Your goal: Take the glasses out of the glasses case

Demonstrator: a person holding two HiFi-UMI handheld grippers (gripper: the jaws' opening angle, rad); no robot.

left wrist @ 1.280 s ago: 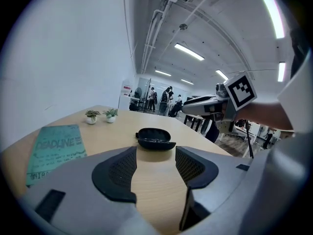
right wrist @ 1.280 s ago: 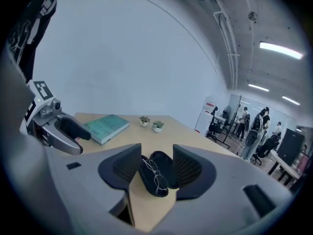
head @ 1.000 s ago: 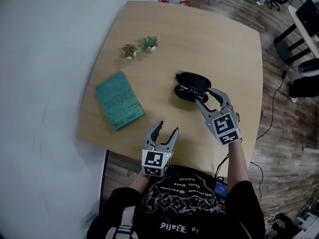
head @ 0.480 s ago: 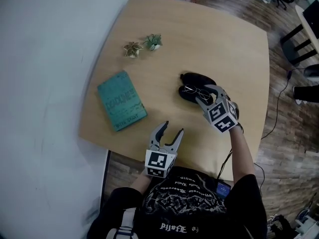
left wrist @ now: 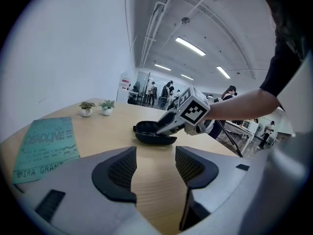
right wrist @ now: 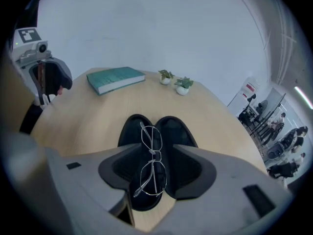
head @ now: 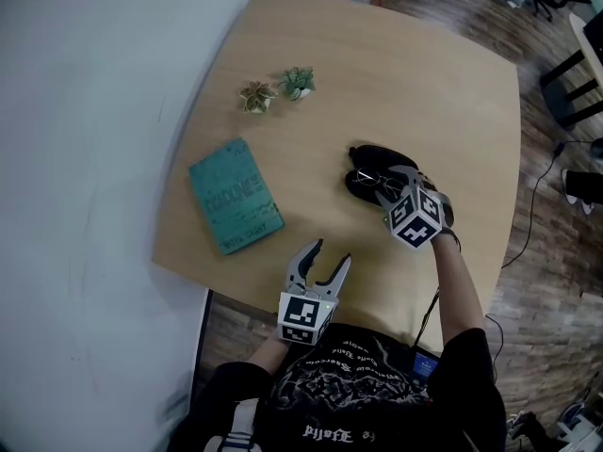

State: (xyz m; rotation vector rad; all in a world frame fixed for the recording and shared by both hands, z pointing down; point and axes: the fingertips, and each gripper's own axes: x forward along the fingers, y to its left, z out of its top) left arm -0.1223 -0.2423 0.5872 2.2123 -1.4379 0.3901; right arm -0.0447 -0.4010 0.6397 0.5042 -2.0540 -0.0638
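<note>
**Q:** Right gripper (right wrist: pixel 157 173), state of fingers?
**A:** Spread wide, nothing clamped. The glasses (right wrist: pixel 152 153) lie lengthwise in the gap betw. the two pads, w/ no visible contact on either side.

**Q:** And the glasses case (right wrist: pixel 178 131)?
**A:** Open flat on the table (head: pixel 415 83), both black halves under and just beyond the fingertips. The glasses rest along the hinge line: one lens betw. the pads, the other just past the tips.

**Q:** Left gripper (left wrist: pixel 155 168)?
**A:** Also open and empty, w/ only bare tabletop betw. its fingers. The case is well ahead of them; a book (left wrist: pixel 44 143) lies off to their left.

**Q:** Handling?
**A:** Judged: thin wire frame, very light, springy, easily bent. Lenses smear and scratch. It probably slides on the lining, so little pull is req'd.

**Q:** Where to grip?
**A:** Best guess: the bridge or the rim next to it, i.e. the part centred betw. the right pads. Close gently and avoid lens faces and folded temples. The case is light too and may lift w/ the frame; the left fingers could pin it.
</note>
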